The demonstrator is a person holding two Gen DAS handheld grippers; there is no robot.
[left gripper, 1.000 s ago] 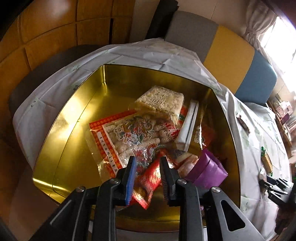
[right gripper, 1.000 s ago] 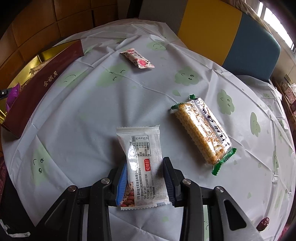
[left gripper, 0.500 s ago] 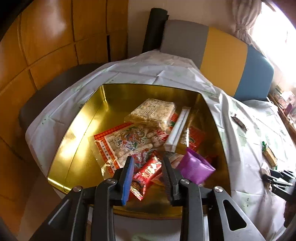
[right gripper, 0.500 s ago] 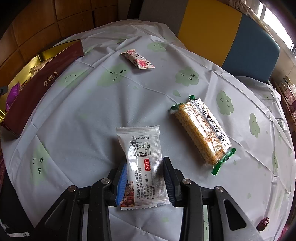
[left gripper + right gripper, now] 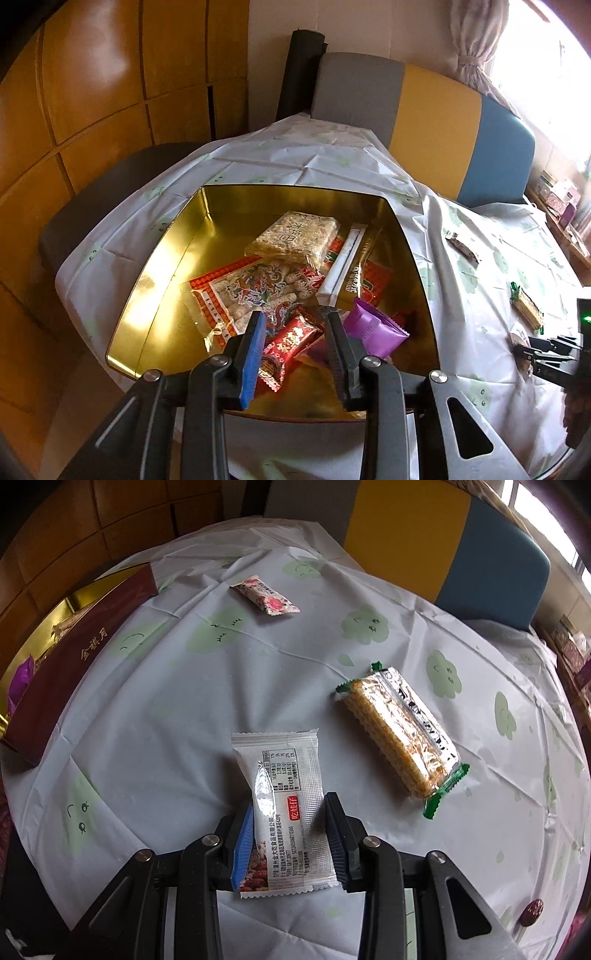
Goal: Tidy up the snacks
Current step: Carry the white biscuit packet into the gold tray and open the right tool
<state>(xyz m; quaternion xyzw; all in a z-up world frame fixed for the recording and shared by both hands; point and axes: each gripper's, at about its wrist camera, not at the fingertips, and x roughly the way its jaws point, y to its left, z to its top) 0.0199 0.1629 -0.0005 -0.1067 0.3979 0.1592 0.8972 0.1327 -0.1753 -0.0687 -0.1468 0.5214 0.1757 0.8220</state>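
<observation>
Left wrist view has the left gripper (image 5: 295,347) hanging above the gold tin (image 5: 162,280), fingers parted with nothing pinched between them; they've just been easing apart a bit. Down in the tin, mid-frame, there's a pile of snacks: a red-bordered peanut bag (image 5: 251,288), a puffed rice block (image 5: 295,236) leaning on top of it, a long white-and-gold stick pack (image 5: 343,266), a red candy (image 5: 291,343) showing through the gap between the fingers, and a purple packet (image 5: 376,328) just right of them. Right wrist view is the other half of the counter (image 5: 177,716), covered in a white cloth with green cloud faces. The right gripper (image 5: 288,834) has its fingers clamped on the sides of a white nut packet (image 5: 284,794), lower centre of the frame, the pack's far end pointing up the picture. A green-ended cracker pack (image 5: 402,738) lies to the right, apart from it, and a small pink floral candy (image 5: 264,594) sits near the top. The tin's dark red outer wall shows at the left edge.
</observation>
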